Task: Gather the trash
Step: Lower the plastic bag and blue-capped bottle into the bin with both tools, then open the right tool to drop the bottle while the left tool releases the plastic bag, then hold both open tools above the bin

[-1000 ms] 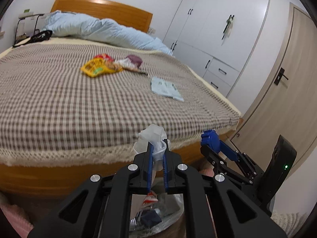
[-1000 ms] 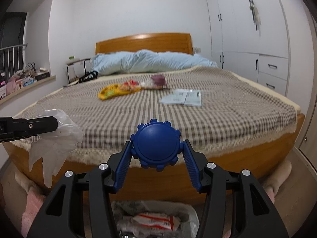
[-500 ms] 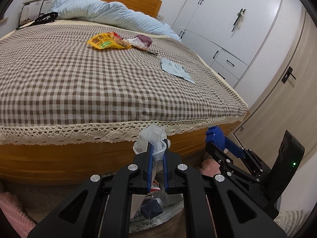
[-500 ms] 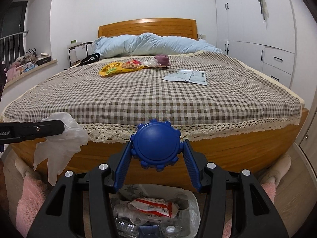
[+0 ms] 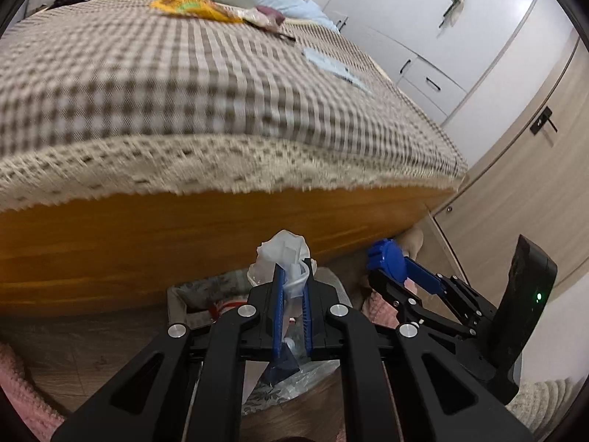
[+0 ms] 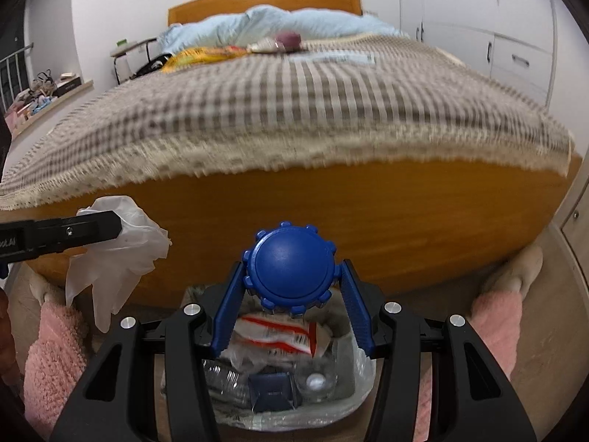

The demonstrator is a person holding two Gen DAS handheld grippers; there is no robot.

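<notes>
My left gripper (image 5: 293, 276) is shut on a crumpled clear plastic glove (image 5: 283, 254), which hangs limp beside the bed's footboard (image 6: 114, 258). My right gripper (image 6: 291, 280) is shut on a round blue ridged cap (image 6: 289, 265), seen from the side in the left wrist view (image 5: 386, 259). Both hang above a bin lined with a clear bag (image 6: 346, 386) (image 5: 180, 294) on the floor; it holds a red-and-white wrapper (image 6: 279, 333), a plastic bottle and a dark blue piece. On the checked bedspread lie a yellow snack bag (image 5: 187, 3), a pink wrapper (image 5: 265, 18) and a pale blue packet (image 5: 335, 66).
The wooden bed frame (image 6: 331, 213) stands right behind the bin. Pink fluffy slippers (image 6: 51, 361) flank the bin on the floor. White wardrobes (image 5: 441, 37) and a door (image 5: 533, 169) are to the right. A light blue duvet (image 6: 279, 22) lies at the headboard.
Both grippers have sunk toward the floor and tilted downward. The bed top has risen in both views, and more of the bin shows beneath the fingers. Both grips are unchanged.
</notes>
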